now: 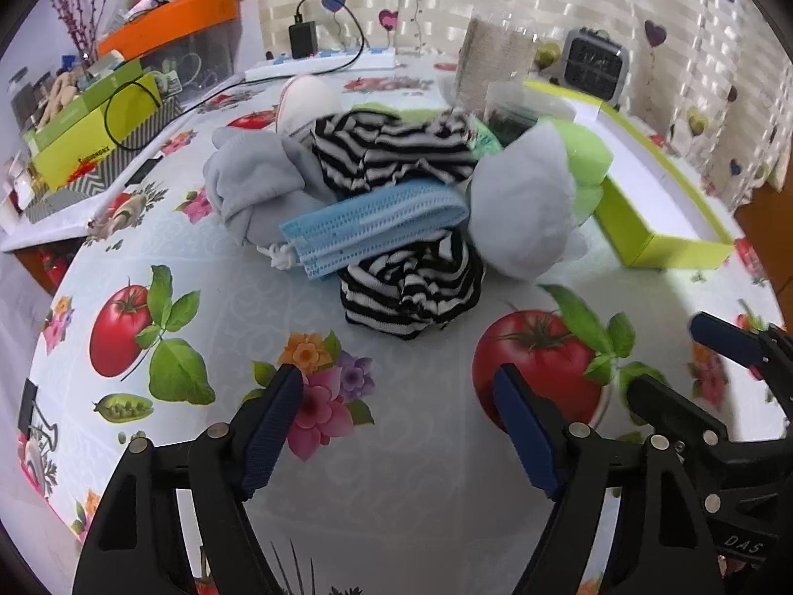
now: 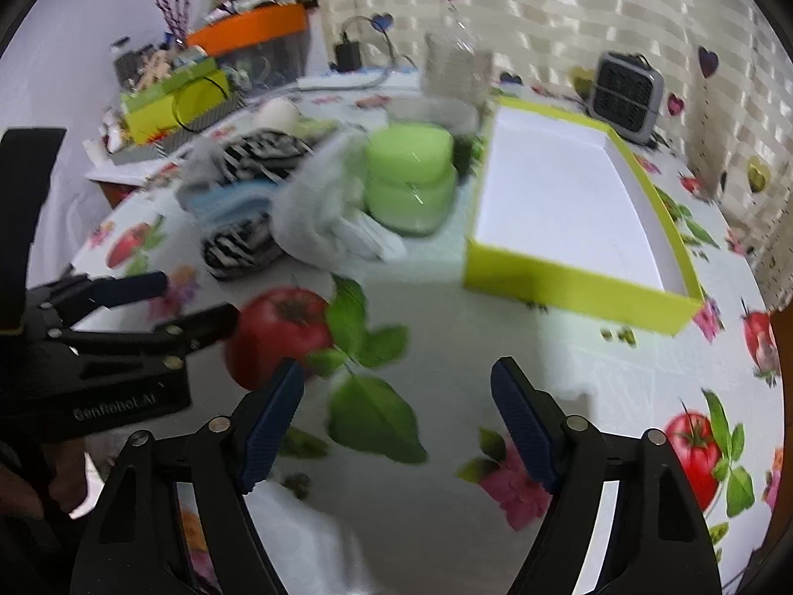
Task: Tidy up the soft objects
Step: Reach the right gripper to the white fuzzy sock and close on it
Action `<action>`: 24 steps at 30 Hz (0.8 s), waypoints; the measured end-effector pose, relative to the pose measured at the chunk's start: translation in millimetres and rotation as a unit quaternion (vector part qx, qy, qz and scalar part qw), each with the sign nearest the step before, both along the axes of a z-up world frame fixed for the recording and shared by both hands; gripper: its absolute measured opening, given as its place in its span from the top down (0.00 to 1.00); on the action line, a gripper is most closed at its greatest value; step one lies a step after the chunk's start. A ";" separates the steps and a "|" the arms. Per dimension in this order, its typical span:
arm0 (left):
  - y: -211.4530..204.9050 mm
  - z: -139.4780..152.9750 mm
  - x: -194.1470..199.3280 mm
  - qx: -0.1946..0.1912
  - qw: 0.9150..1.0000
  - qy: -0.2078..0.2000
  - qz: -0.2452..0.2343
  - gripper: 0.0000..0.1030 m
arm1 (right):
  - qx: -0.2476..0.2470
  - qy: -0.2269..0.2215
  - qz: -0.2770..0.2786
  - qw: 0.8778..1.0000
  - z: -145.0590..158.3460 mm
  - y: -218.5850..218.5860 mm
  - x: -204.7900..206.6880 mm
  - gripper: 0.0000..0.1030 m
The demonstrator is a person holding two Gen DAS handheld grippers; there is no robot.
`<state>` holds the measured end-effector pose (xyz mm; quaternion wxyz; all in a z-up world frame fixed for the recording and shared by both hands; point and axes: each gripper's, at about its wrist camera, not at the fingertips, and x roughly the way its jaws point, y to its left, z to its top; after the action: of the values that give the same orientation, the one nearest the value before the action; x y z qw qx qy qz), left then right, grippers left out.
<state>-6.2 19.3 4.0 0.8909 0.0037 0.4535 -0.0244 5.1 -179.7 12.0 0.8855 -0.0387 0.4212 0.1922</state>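
A heap of soft things lies mid-table: a blue face mask, two black-and-white striped cloths, a grey sock, a pale grey sock and two stacked green sponges. To the right of the heap stands an open lime-green box with a white inside and nothing in it. My left gripper hovers open in front of the heap, nothing between its fingers. My right gripper is open over bare tablecloth, short of the box. Each gripper shows in the other's view: the left gripper, the right gripper.
The tablecloth is printed with tomatoes and flowers. Behind the heap stand a clear jar, a small grey fan and a power strip with a charger. Cluttered boxes and an orange-lidded container sit far left. The table edge runs along the left.
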 end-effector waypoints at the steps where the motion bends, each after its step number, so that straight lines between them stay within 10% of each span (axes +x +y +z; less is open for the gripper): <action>1: 2.6 3.8 -1.1 -0.005 1.000 -0.008 0.000 0.23 | 0.003 -0.003 0.004 1.000 2.3 2.4 1.4 0.25; 20: 45.7 16.9 21.2 -0.020 0.998 -0.050 0.023 0.23 | 0.047 -0.011 0.037 0.998 11.6 49.6 59.2 0.32; 24: 48.3 15.2 25.8 -0.017 0.998 -0.050 0.021 0.23 | 0.042 0.000 0.038 0.998 5.5 54.0 66.7 0.57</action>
<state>19.5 67.6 19.2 0.9128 -0.0197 0.4078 -0.0131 71.8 -125.6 17.5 0.8782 -0.0177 0.4113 0.2435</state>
